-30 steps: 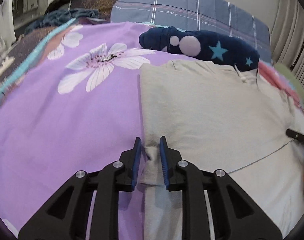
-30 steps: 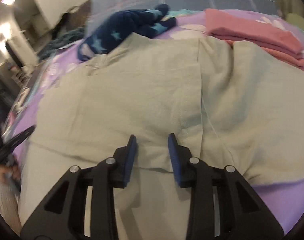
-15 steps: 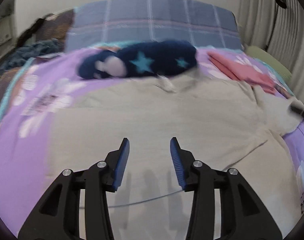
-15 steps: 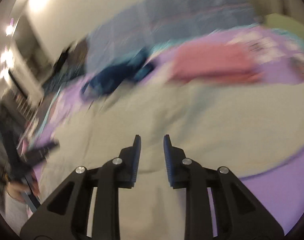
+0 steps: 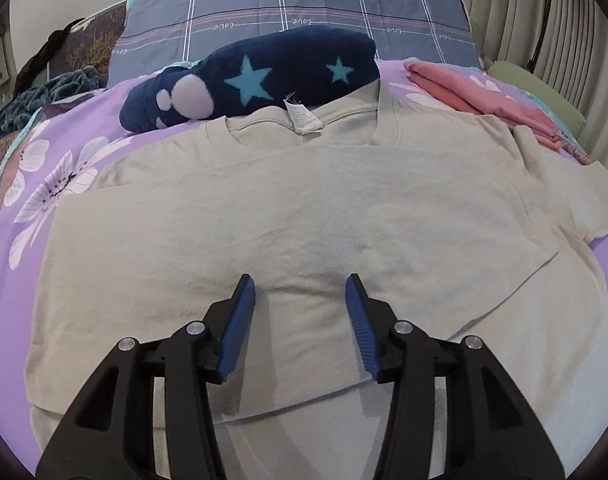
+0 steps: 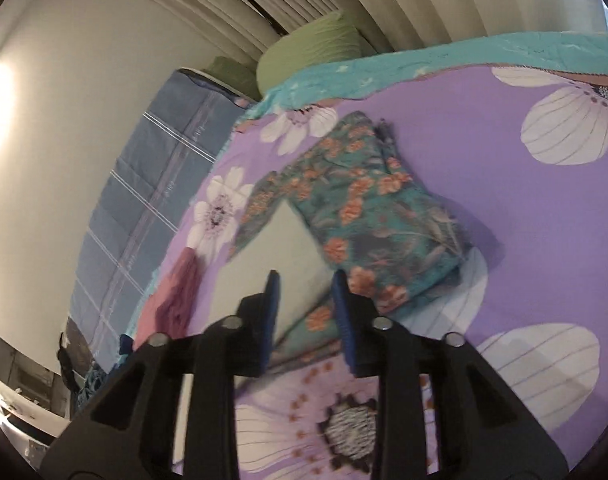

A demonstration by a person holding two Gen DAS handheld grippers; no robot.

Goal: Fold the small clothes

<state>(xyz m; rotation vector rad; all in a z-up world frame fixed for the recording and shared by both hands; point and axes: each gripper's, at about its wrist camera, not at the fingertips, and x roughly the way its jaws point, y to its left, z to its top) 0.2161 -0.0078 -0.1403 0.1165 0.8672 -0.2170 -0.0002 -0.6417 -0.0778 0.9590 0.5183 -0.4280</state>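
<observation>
A beige T-shirt (image 5: 304, 208) lies spread flat on the purple flowered bedspread (image 5: 44, 184), collar and white label (image 5: 302, 118) at the far side, its left part folded over. My left gripper (image 5: 300, 296) is open and empty, hovering over the shirt's near middle. My right gripper (image 6: 305, 292) is open and empty, pointing away from the shirt at a teal floral garment (image 6: 367, 208) and a pale folded piece (image 6: 276, 256) on the bedspread. The beige shirt does not show in the right wrist view.
A navy star-patterned plush (image 5: 256, 76) lies behind the shirt's collar. Folded pink clothes (image 5: 479, 92) sit at the far right; a pink piece (image 6: 176, 292) also shows in the right wrist view. A blue plaid pillow (image 5: 296, 12) and a green cushion (image 5: 543, 100) line the headboard.
My left gripper let go of the shirt's left edge, opened and swung to the shirt's middle. My right gripper left the shirt and swung right toward the floral garment.
</observation>
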